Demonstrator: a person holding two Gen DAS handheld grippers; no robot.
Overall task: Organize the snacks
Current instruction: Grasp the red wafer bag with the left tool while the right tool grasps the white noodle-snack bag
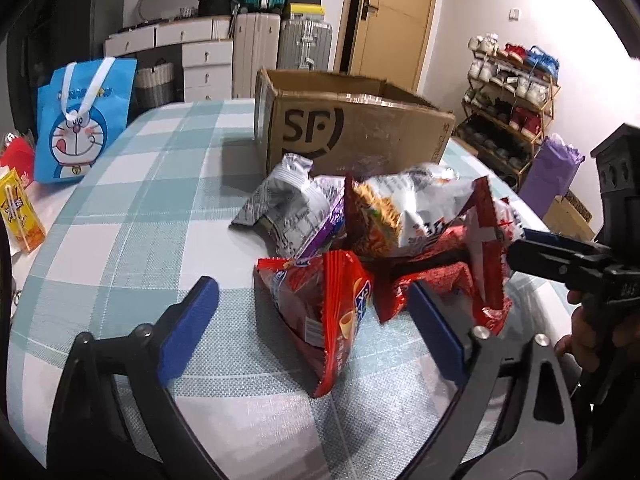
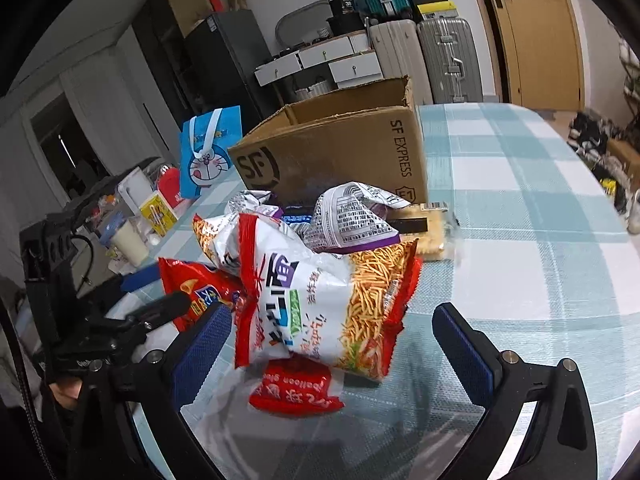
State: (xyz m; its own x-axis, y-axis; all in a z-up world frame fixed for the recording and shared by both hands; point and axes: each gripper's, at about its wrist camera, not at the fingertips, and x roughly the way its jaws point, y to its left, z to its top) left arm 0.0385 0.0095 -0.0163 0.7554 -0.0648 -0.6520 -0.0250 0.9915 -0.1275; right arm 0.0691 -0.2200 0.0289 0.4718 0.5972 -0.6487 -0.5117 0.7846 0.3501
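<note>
In the left wrist view, a table under a pale blue and white checked cloth [image 1: 132,208] filled the foreground, with an open SF cardboard box [image 1: 352,136] standing towards its far side and a heap of snack bags [image 1: 360,224] lying just in front of it. The left gripper [image 1: 316,312] hung over the near end of the heap with its blue-padded fingers [image 1: 188,328] spread, a red crisp packet [image 1: 324,312] lying between them, with a gap on the left and contact on the right hard to judge. A blue cartoon tote bag [image 1: 84,120] stood at the table's left edge beside a yellow carton [image 1: 20,216] cut off by the rim. Behind were white drawers [image 1: 204,60], suitcases [image 1: 280,40], a yellow-brown door [image 1: 392,16] and a shoe rack [image 1: 512,92]. The right gripper entered from the right, its tips buried among the packets. In the right wrist view, the same cloth ran off to the right, the box [image 2: 332,148] stood behind the heap, and a white and red noodle-snack bag [image 2: 320,300] lay uppermost between the right gripper's [image 2: 332,340] released, wide-set fingers [image 2: 204,344], neither pad pressing on it. A small red packet [image 2: 296,388] lay partly hidden beneath it. A silver bag [image 2: 352,216] sat crumpled further back, and the clutter at the table's left end was too small to make out.
</note>
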